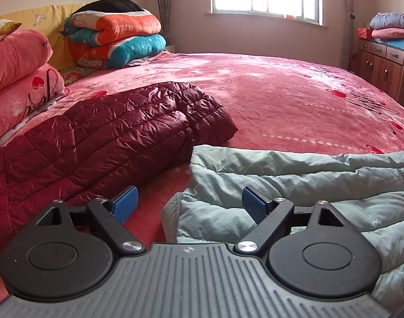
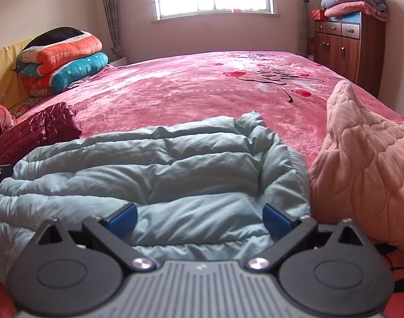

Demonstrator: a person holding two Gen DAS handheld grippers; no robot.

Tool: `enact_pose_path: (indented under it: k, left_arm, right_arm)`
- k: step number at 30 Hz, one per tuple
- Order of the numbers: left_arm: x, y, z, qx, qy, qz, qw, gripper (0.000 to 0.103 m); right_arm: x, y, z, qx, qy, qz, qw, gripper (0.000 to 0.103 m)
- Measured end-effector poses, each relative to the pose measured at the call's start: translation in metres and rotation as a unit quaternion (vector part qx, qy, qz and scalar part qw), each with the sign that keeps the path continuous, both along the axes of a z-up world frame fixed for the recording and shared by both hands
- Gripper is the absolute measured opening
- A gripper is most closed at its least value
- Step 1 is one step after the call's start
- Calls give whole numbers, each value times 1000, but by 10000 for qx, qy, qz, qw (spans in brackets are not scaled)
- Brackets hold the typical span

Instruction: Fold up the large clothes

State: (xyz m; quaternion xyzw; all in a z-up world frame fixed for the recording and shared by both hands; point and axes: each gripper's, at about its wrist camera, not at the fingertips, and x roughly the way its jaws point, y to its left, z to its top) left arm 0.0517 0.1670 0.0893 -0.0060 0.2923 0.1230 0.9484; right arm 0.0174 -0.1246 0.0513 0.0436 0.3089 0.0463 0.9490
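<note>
We note the pale green padded jacket (image 2: pixel 154 175) lying crumpled on the pink bed (image 2: pixel 191 90), directly ahead of and partly under both grippers. Its long axis appears to run left to right across our view, roughly crosswise to the gripper fingers.

Right gripper (image 2: pixel 199 218): jaws wide apart, nothing between them, hovering over the middle-to-right part of the jacket. The jacket's bunched right end sits just ahead and to the right, next to a peach quilted garment (image 2: pixel 361 164).

Left gripper (image 1: pixel 190 204): jaws likewise spread and empty. It sits at the jacket's left end; the left finger is over bare bed cover, the right finger over green fabric (image 1: pixel 294 185). A dark red quilted jacket (image 1: pixel 95 137) lies just to the left, close to the green one.

Judgement: each gripper is nearer its own end, so a two-ended pickup looks natural. No fold is visibly formed yet.
</note>
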Motion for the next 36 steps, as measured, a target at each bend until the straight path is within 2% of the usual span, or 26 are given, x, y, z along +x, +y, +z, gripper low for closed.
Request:
enact_pose_path:
  k: [6,10,18,25,36]
  left_arm:
    - [-3,7,1,-76,36,18,10000,103]
    - [0,12,-2,-123,127,-3,9998,103]
    - [-1,16,-8,-318,297,-110,9990,103]
    - [1,18,-12,-419,394,-170,9982,103]
    - [5,17,-16,-445,484,-228,9976,103]
  right_arm:
    - [-7,-18,5,17,-51,-244,9997,100]
    - [-9,-40,5,92,-14,-602,9981,101]
    - [-10,-102,-11,879,239,-1383,9862,101]
    - [-6,-124,-38,1828,516,-1355,9724,102]
    - [6,-121,-42,2040,440,-957,9733,103]
